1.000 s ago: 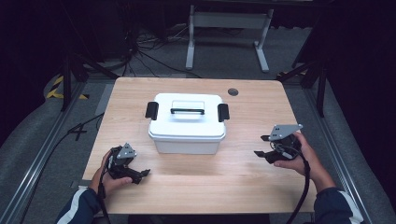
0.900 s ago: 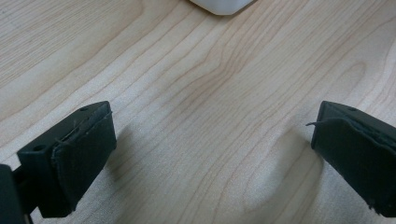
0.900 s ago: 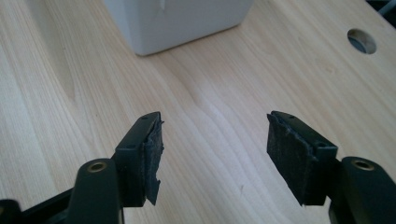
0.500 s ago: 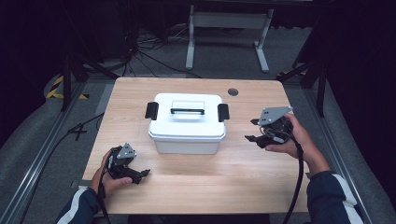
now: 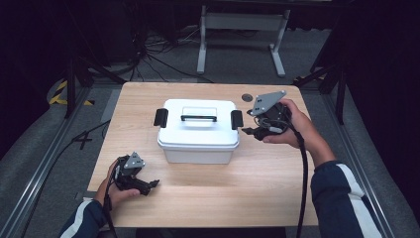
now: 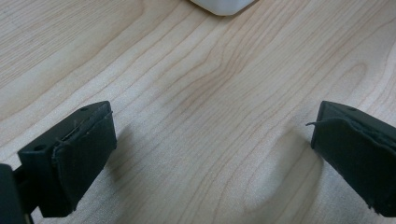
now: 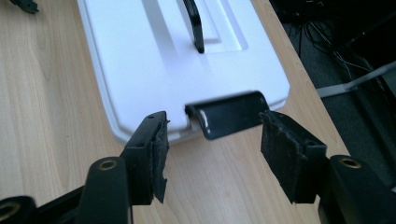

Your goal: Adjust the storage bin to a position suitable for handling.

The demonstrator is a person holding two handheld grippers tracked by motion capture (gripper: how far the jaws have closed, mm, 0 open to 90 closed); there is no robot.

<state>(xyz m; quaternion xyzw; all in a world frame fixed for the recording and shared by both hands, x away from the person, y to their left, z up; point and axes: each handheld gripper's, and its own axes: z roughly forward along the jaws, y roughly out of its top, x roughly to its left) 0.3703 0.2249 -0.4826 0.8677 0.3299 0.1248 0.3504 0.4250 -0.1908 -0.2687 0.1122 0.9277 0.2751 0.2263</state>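
Note:
A white lidded box (image 5: 198, 134) with a black handle (image 5: 198, 118) stands in the middle of the wooden table (image 5: 267, 178). Black latches sit at its left end (image 5: 160, 117) and right end (image 5: 236, 119). My right gripper (image 5: 251, 131) hovers just right of the right latch, pointing at it. In the right gripper view the latch (image 7: 229, 119) lies just ahead of the gripper (image 7: 215, 140); its jaws have just been closing, stand apart and touch nothing. My left gripper (image 5: 149, 186) rests open on the table near the front left, and past the gripper (image 6: 212, 135) shows a corner of the box (image 6: 223, 5).
A small dark round spot (image 5: 246, 97) marks the table behind the right gripper. A metal stand (image 5: 242, 22) and loose cables (image 5: 148, 54) lie on the floor beyond the table. The right gripper's cable (image 5: 303, 168) trails along the person's forearm.
The right gripper has risen and moved away from the person and leftward, from the table's right side to the box's right latch. The left hand has stayed put.

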